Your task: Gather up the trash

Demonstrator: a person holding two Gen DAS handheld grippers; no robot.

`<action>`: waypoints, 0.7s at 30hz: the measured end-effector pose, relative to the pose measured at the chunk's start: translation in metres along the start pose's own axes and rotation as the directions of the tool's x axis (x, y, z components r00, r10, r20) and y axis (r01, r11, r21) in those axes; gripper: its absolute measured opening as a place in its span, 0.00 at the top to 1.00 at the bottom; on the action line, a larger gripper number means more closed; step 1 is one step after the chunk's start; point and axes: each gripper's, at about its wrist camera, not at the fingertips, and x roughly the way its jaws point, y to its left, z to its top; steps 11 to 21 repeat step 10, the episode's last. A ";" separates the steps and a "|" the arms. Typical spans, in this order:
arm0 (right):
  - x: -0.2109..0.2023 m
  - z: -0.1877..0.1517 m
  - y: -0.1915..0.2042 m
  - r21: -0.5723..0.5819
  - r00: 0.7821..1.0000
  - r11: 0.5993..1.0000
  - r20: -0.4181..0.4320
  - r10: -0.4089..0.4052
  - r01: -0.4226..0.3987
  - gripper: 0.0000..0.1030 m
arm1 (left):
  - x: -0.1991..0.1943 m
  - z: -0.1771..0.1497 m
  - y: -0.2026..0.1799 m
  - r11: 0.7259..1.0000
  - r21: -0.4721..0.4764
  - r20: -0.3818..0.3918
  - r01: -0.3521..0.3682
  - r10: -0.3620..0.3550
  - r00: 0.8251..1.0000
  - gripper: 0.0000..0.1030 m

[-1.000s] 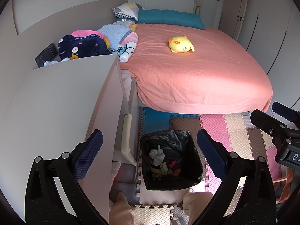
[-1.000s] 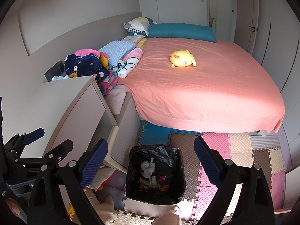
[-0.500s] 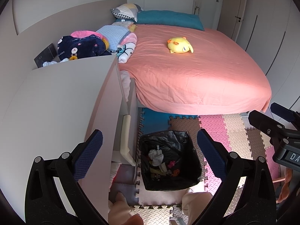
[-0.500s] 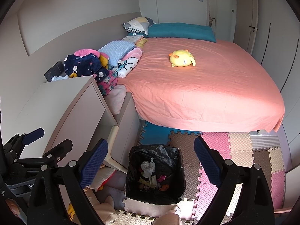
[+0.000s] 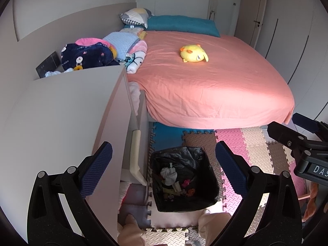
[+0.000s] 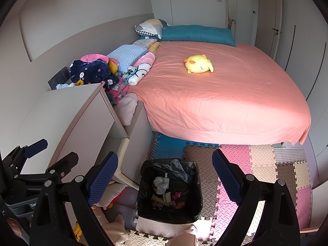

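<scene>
A square bin lined with a black bag (image 5: 184,176) stands on the foam floor mats below both grippers; it also shows in the right wrist view (image 6: 169,190). White crumpled paper (image 5: 168,175) and small coloured scraps lie inside it. My left gripper (image 5: 163,169) is open and empty, high above the bin. My right gripper (image 6: 165,177) is open and empty too, also above the bin. The left gripper shows at the left edge of the right wrist view (image 6: 51,153), and the right gripper at the right edge of the left wrist view (image 5: 297,135).
A beige cabinet (image 5: 61,123) stands left of the bin. A bed with a pink sheet (image 5: 205,82) lies beyond, with a yellow plush toy (image 5: 193,53), a teal pillow and a pile of folded clothes (image 5: 98,53). Coloured foam tiles (image 5: 256,141) cover the floor. Wardrobe doors line the right wall.
Both views have shifted only very slightly; the left wrist view has drifted a touch. Both grippers stay open above the bin.
</scene>
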 end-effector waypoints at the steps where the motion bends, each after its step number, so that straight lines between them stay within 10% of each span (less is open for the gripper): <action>1: -0.001 0.000 0.000 0.001 1.000 1.000 0.000 -0.001 0.001 0.10 | 0.000 0.000 0.000 1.000 0.001 0.004 0.000 0.000 1.000 0.06; 21: -0.002 0.000 -0.003 0.002 1.000 1.000 0.001 -0.003 0.003 0.10 | 0.002 0.000 -0.003 1.000 0.017 0.003 0.012 -0.012 1.000 0.06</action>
